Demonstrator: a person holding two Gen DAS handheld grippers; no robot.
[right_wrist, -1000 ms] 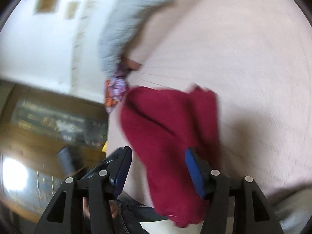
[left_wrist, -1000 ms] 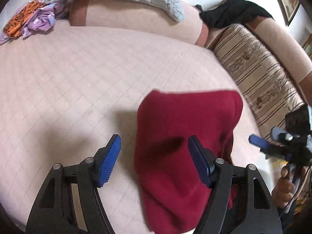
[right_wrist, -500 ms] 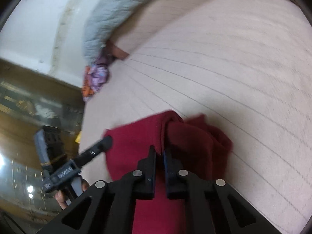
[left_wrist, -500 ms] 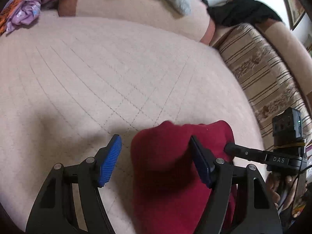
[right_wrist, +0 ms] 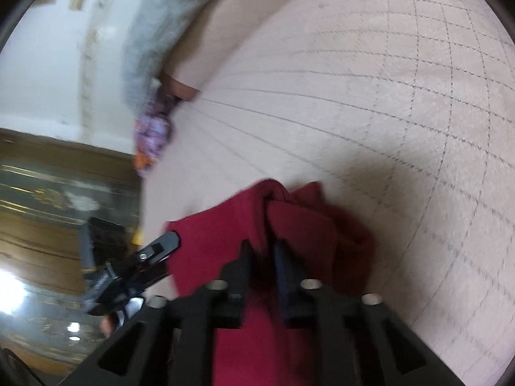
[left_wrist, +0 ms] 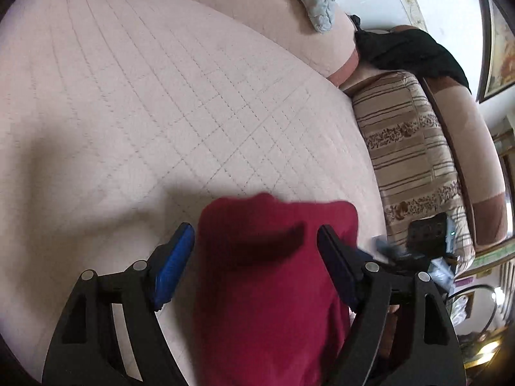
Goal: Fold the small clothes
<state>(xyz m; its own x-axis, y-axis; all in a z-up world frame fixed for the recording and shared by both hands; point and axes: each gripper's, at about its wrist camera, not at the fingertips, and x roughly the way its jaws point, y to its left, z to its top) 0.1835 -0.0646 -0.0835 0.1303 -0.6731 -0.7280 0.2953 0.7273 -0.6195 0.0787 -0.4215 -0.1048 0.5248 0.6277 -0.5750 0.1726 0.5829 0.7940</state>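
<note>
On the quilted pink bed cover (left_wrist: 154, 103), the red garment (left_wrist: 273, 289) is lying lengthwise between the left gripper (left_wrist: 256, 257)'s spread jaws, while the right gripper (right_wrist: 262, 254) is pinching its near bunched fold.

Both views daylit, fairly bright, fisheye: black vignette in the corners, quilt lines on the bed (left_wrist: 161, 103) bow hard toward the edges. Left wrist view mostly sharp; soft grey shadow on the bed at near left, dark shadow band across the red cloth (left_wrist: 270, 289); right edge slightly smeared. Right wrist view motion-blurred throughout, worst on the left side; blown-out glare spot at near left (right_wrist: 9, 292). Shadow darkens the bed just right of the red cloth.
</note>
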